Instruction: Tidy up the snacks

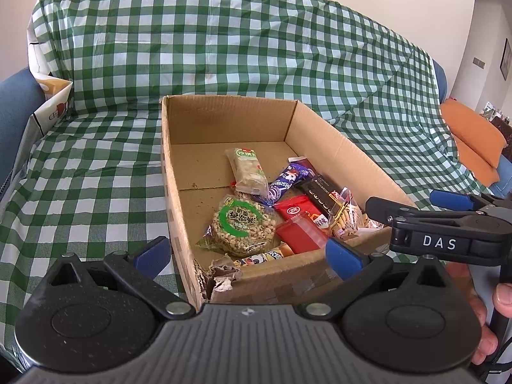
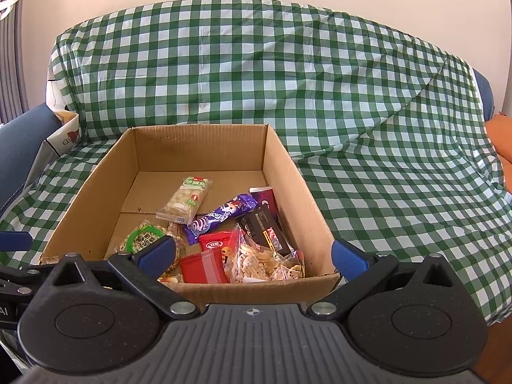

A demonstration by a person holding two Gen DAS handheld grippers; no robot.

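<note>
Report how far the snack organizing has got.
Done: the snacks, among them the round green puffed-rice pack, purple bar and red packets, lie inside the cardboard box. In hand: nothing; the left gripper and right gripper are open and empty. Left: no loose snacks show on the checked cloth.

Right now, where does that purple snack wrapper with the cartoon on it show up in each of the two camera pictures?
Left wrist view: the purple snack wrapper lies right of centre in the cardboard box, beside the pale rice cracker bar.
Right wrist view: the same wrapper lies near the picture's centre, below and right of that bar.
Shared landmark: the red packet just in front of it.
</note>
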